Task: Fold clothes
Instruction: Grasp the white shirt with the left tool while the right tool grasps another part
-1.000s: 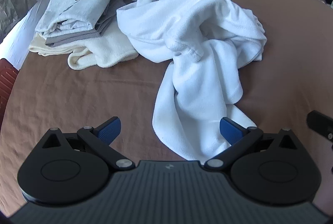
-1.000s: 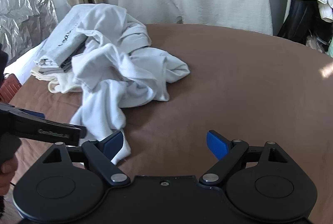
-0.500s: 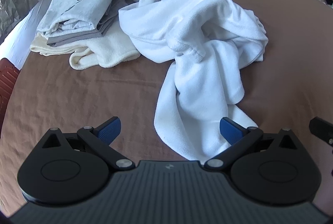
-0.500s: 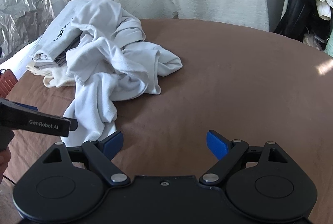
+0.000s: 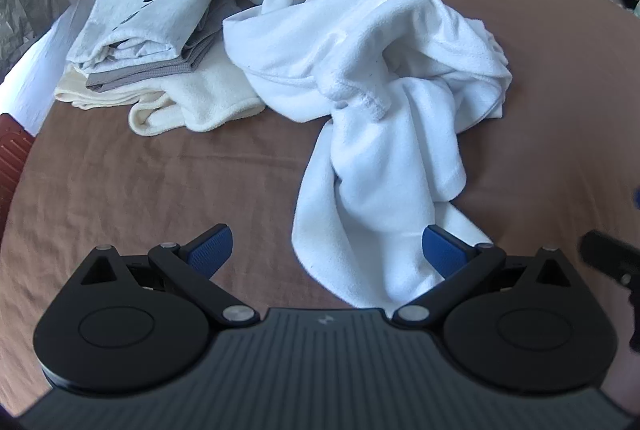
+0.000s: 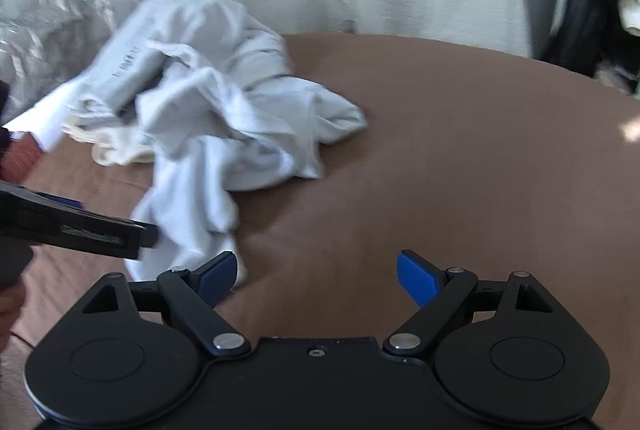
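At the bottom of the left wrist view, the left gripper (image 5: 326, 248) has its blue fingers spread wide and holding nothing, with the lower end of the crumpled white garment (image 5: 380, 102) lying between them on the brown table cover (image 5: 160, 186). In the right wrist view the right gripper (image 6: 316, 274) is likewise wide and empty over bare cover, the garment's tail at its left finger. Farther back, upper left, a folded grey cloth (image 5: 148, 2) rests on a cream cloth (image 5: 200, 106), against the garment.
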Tool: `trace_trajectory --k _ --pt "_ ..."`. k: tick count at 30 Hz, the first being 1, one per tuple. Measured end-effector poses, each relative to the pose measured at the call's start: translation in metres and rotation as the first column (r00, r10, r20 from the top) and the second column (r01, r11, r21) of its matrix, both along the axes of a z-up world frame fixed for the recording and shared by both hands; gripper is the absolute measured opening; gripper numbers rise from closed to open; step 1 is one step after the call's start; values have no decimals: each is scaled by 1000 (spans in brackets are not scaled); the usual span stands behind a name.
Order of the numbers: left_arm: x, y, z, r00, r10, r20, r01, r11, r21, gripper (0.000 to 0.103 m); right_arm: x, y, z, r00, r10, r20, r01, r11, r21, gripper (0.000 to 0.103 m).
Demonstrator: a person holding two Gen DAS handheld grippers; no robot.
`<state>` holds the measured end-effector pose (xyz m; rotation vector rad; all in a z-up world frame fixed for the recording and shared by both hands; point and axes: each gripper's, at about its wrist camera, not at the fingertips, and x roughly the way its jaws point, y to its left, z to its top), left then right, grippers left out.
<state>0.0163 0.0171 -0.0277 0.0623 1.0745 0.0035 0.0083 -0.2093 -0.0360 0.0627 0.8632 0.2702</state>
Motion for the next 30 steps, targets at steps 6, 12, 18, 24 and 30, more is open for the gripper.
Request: trace_trajectory --k 6,12,18,24,30 --pt "27 35 -1 994 110 6 -109 993 -41 101 53 -6 -5 985 168 -38 -162 979 125 91" --pt "67 64 -13 984 169 -50 -175 972 -154 99 119 -37 -35 951 122 -284 8 909 417 91" --pt "125 69 -2 978 202 53 -187 961 -202 95 175 -59 -44 910 86 -405 148 846 513 91" --pt "115 85 -43 963 242 116 -170 885 -434 90 201 -79 -50 956 26 -292 136 842 521 91" --pt "116 106 -56 977 155 149 -32 793 -609 55 226 -87 -73 965 -1 -261 134 860 493 83"
